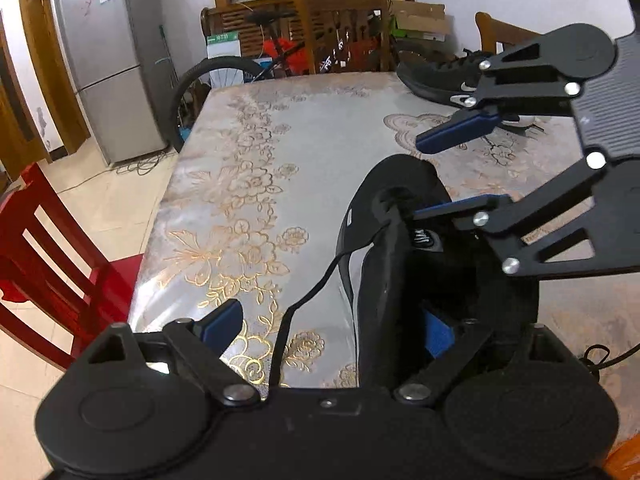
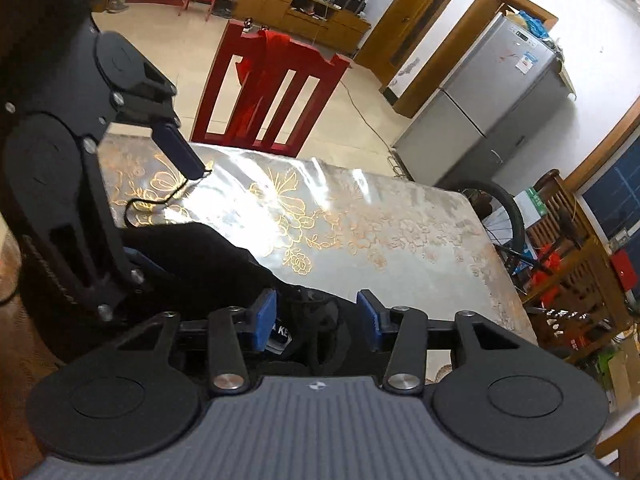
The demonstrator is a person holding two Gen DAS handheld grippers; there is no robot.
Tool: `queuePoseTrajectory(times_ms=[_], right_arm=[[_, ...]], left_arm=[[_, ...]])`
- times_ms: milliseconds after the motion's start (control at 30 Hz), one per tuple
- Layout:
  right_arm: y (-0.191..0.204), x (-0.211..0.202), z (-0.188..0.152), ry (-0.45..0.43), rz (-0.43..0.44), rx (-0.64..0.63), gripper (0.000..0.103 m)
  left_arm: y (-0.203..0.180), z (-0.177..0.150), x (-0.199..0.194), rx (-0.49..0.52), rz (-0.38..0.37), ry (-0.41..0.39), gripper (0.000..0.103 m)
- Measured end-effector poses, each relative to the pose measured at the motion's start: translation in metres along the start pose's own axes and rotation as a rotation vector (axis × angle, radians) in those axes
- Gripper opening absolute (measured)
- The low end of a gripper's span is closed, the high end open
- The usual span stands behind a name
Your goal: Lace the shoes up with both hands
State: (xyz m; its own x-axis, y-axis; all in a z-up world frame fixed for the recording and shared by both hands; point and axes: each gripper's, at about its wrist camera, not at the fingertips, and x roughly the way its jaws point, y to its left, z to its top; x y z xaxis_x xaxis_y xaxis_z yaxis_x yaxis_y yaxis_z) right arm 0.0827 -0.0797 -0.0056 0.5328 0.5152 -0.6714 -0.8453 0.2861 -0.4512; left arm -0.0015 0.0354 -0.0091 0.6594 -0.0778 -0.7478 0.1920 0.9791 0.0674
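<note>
Red chair (image 1: 52, 264): stands at the far left, pushed up to the table (image 1: 256, 184) with its flowered gold pattern.

My left tongs (image 1: 332, 330): spread wide, nothing pinched; one pad hangs over bare table, the other sits down inside the opening of the shoe.

Lace (image 1: 308, 296): a loose black strand runs from the shoe's collar back toward me, between my left pads but not pressed by either.

Shoe (image 1: 384, 240): black, lying on the table straight ahead of my left tongs, toe pointing away.

My right tongs (image 2: 316, 320): part-way open around the shoe's tongue and collar, pads not pressing on anything I can make out.

Second shoe (image 1: 436, 80): black with a white mark on its side, at the far right edge of the table, well apart.

Step in hand: I judge I am steadying the shoe and getting hold of a lace end; threading is not begun.

Next move: close my left pads on the lace without dragging the shoe.

Writing: a round label on the tongue, too blurred here; the right view shows "KE" there.
</note>
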Motion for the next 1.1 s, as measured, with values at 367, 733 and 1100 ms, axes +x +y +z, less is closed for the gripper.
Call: queuePoseTrajectory(times_ms=[367,733,1100], right_arm=[[0.011,-0.009,-0.01,-0.098,-0.125,0.135,0.051],[-0.047,0.006,-0.046,-0.312,0.257,1.228,0.02],[-0.029,0.021,-0.161,-0.418,0.604,2.351,0.017]], left_arm=[[0.0,-0.009,0.019,-0.028,0.036,0.055,0.09],[0.003,-0.01,0.03,-0.065,0.044,0.119,0.103],[0.001,-0.009,0.032,-0.084,0.029,0.138,0.103]])
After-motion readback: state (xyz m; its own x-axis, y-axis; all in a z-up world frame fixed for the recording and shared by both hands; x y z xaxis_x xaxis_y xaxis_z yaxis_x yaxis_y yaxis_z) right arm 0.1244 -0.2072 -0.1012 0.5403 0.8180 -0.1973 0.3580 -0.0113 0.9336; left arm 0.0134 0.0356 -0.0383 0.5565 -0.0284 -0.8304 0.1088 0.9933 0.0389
